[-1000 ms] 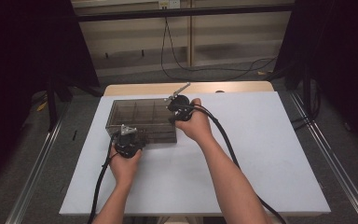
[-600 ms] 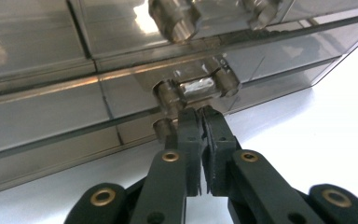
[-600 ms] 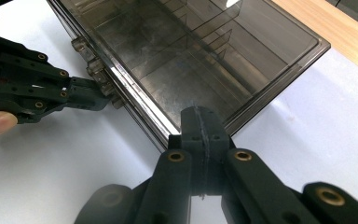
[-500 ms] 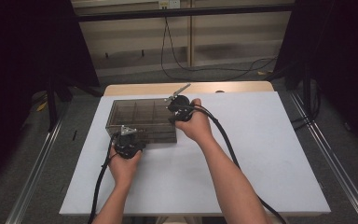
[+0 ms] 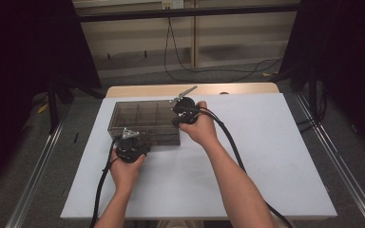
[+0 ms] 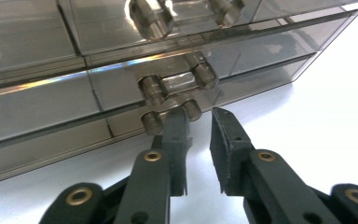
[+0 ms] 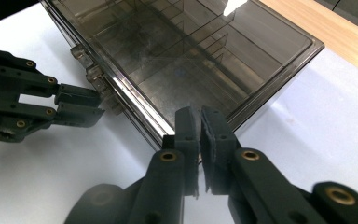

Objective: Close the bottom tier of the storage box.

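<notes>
I am keeping the box (image 5: 145,122) on the tabletop (image 5: 275,142), lid down. My L claw (image 6: 198,123) is at the front latch (image 6: 170,100); its jaws have just been opening, w/ a gap and nothing clamped. My R claw (image 7: 200,126) is at the box's corner, jaws parting slightly, a thin slit, gripping nothing.

One clear compartment box (image 5: 145,122), two tools — left (image 5: 129,142), right (image 5: 183,113) — on one white table (image 5: 275,156)
</notes>
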`<state>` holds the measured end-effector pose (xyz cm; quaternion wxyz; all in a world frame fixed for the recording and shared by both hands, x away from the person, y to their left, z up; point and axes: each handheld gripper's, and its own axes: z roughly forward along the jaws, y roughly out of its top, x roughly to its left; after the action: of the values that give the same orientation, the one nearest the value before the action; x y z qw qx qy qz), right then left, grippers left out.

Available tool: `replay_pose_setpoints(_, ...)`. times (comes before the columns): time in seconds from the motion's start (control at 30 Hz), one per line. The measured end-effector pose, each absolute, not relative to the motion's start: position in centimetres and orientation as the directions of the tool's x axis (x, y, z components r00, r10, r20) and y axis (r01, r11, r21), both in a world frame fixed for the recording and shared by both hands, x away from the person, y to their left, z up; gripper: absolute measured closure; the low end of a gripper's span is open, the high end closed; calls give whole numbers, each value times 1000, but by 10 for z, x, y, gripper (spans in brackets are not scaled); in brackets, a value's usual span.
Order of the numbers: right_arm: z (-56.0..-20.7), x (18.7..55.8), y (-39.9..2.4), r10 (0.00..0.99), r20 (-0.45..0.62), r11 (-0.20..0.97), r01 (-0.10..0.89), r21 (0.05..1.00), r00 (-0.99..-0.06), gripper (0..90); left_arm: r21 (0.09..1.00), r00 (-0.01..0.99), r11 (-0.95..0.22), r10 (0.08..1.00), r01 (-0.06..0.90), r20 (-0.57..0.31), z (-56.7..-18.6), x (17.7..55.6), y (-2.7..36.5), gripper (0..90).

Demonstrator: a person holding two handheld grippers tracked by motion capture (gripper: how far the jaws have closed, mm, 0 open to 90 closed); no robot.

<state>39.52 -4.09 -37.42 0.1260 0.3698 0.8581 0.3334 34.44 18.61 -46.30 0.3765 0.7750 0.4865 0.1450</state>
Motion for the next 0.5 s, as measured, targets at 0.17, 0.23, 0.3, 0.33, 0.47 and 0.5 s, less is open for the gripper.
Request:
replay_pose_setpoints(0.17, -374, 393, -41, 720, 29, 500, 547, 672, -694, 819, 731, 481, -237, 866, 640, -140, -460, 343, 188, 721)
replay_pose_setpoints(0.23, -374, 391, -43, 728, 34, 490, 554, 673, -685, 798, 732, 481, -240, 866, 637, -135, -459, 342, 190, 698)
replay_pose_setpoints(0.3, -374, 390, -45, 731, 33, 488, 556, 673, -682, 775, 731, 485, -249, 865, 635, -127, -458, 341, 191, 676)
replay_pose_setpoints(0.33, -374, 389, -46, 733, 33, 488, 559, 671, -680, 765, 733, 486, -250, 865, 632, -125, -458, 341, 191, 663)
replay_pose_setpoints(0.47, -375, 386, -51, 735, 24, 495, 560, 665, -678, 701, 738, 487, -252, 865, 626, -118, -456, 339, 193, 635)
replay_pose_setpoints(0.5, -376, 385, -51, 737, 30, 493, 567, 660, -675, 698, 738, 490, -253, 864, 625, -119, -455, 338, 194, 624)
